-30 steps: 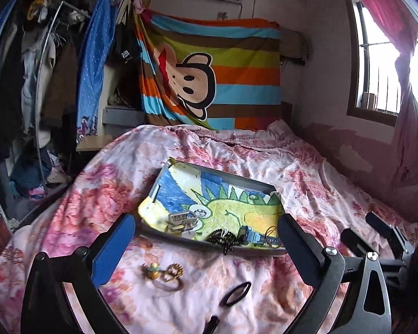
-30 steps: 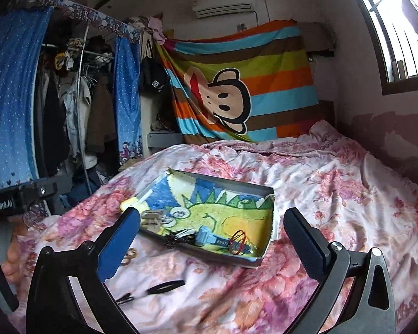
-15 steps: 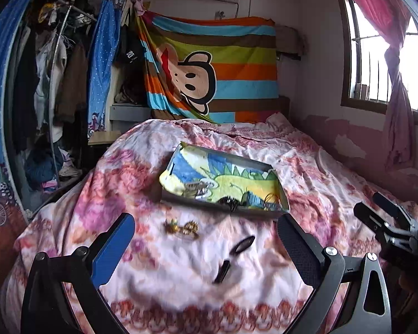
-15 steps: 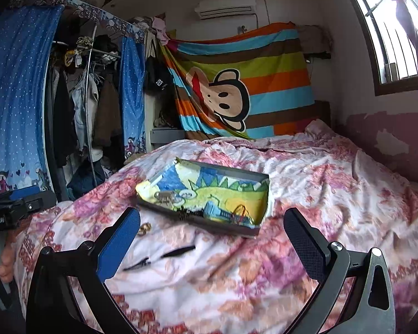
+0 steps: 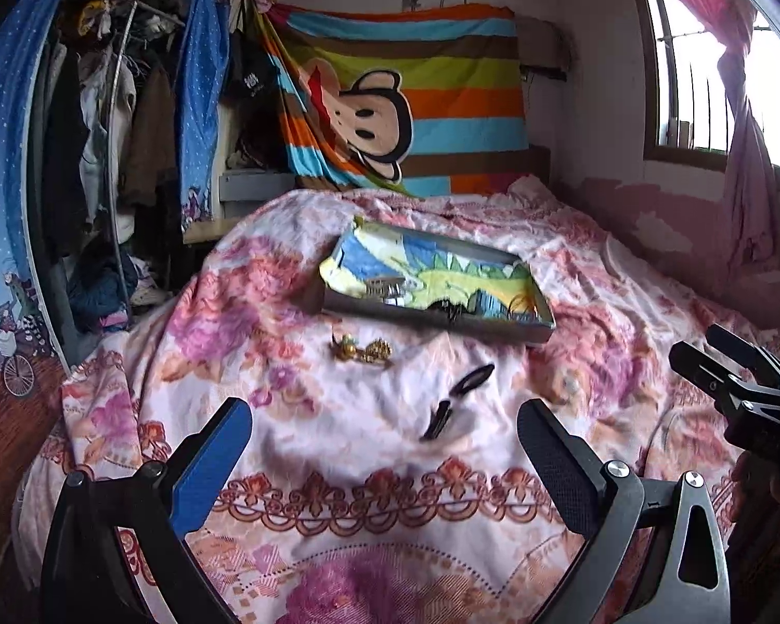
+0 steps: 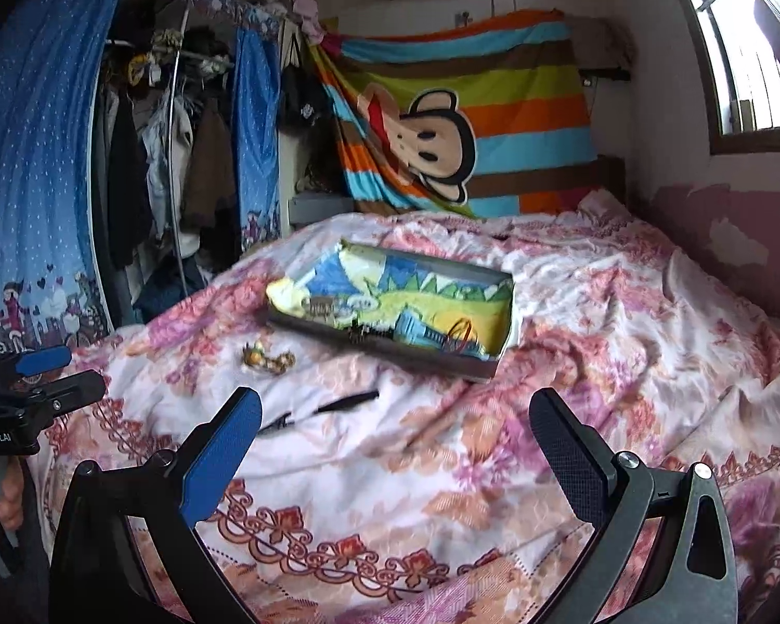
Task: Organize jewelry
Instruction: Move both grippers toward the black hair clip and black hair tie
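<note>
- Between the left gripper (image 5: 385, 447) fingers, nothing is held; jaws stand wide apart above the near edge of the bedspread (image 5: 369, 509).
- Right gripper (image 6: 395, 442): jaws likewise wide apart, empty, over the same floral cover.
- Black hair clip (image 5: 455, 405) lies loose on the bedspread, just ahead of the left gripper.
- Gold jewelry piece (image 5: 361, 351) rests on the cover beyond the clip, just short of the tray and apart from it.
- Tray (image 5: 541, 330), lined with a dinosaur-print cloth, sits mid-bed; several small items lie along its near side, too blurred to identify.
- Striped monkey blanket (image 5: 416, 99) hangs on the far wall; clothes rack (image 5: 104, 119) at left.
</note>
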